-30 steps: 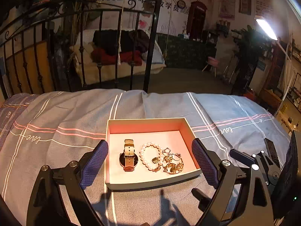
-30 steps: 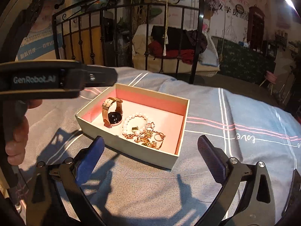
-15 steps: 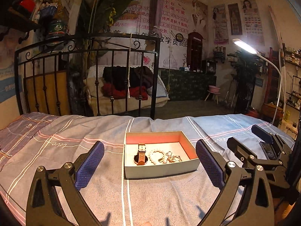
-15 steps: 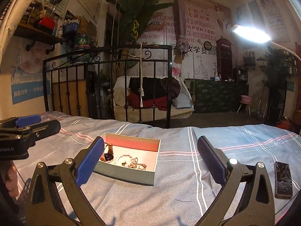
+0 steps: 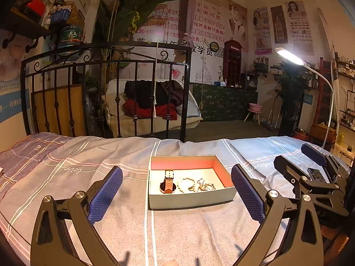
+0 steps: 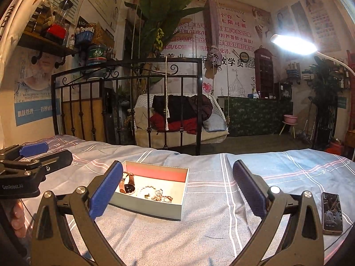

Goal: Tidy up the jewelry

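Observation:
An open box (image 5: 190, 197) with a pink inside rests on the striped bedsheet. In it lie a brown-strap watch (image 5: 168, 182), a pearl bracelet (image 5: 186, 184) and a tangle of gold jewelry (image 5: 205, 186). The box also shows in the right wrist view (image 6: 146, 206), with the watch (image 6: 127, 185) and the gold jewelry (image 6: 160, 197). My left gripper (image 5: 176, 196) is open and empty, held back from the box. My right gripper (image 6: 177, 194) is open and empty, to the right of the box. Each gripper shows at the edge of the other's view.
A phone (image 6: 331, 214) lies on the sheet at the right. A black iron bed frame (image 5: 106, 93) stands behind the bed. A lit lamp (image 6: 292, 44) hangs over the right side. A shelf (image 6: 44, 42) with cans is on the left wall.
Both grippers have drawn back and tilted up from the box, which now looks smaller and farther off. The jewelry in the box has not moved.

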A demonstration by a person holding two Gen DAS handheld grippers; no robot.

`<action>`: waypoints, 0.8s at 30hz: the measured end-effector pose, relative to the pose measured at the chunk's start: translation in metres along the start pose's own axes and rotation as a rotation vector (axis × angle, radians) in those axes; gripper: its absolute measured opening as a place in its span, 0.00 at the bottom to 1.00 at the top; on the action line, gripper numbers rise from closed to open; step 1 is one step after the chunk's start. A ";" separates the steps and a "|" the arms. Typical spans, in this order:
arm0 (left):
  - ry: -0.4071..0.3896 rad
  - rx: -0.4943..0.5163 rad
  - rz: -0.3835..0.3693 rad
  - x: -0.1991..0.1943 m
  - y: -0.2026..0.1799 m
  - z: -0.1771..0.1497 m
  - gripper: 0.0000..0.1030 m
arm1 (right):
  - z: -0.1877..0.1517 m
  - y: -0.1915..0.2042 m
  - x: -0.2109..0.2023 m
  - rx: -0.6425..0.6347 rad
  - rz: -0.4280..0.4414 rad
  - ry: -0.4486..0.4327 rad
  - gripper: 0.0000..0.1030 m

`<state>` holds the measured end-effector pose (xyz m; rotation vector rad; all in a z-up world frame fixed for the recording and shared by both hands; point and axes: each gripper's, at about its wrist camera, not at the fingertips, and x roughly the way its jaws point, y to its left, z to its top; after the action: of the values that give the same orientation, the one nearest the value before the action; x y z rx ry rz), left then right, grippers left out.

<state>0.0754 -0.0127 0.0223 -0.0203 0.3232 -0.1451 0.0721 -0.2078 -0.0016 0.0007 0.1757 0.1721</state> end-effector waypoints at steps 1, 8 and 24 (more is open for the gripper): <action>0.000 0.000 0.004 0.000 0.000 0.000 0.94 | 0.000 0.000 0.000 0.000 0.001 0.002 0.95; -0.003 0.005 0.017 -0.001 0.000 -0.002 0.94 | 0.001 0.000 -0.002 0.004 -0.006 -0.007 0.95; -0.033 0.018 0.035 -0.010 -0.005 -0.002 0.94 | 0.000 0.003 -0.007 0.005 0.003 -0.018 0.95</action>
<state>0.0649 -0.0160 0.0234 0.0008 0.2895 -0.1127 0.0648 -0.2064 -0.0005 0.0079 0.1584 0.1746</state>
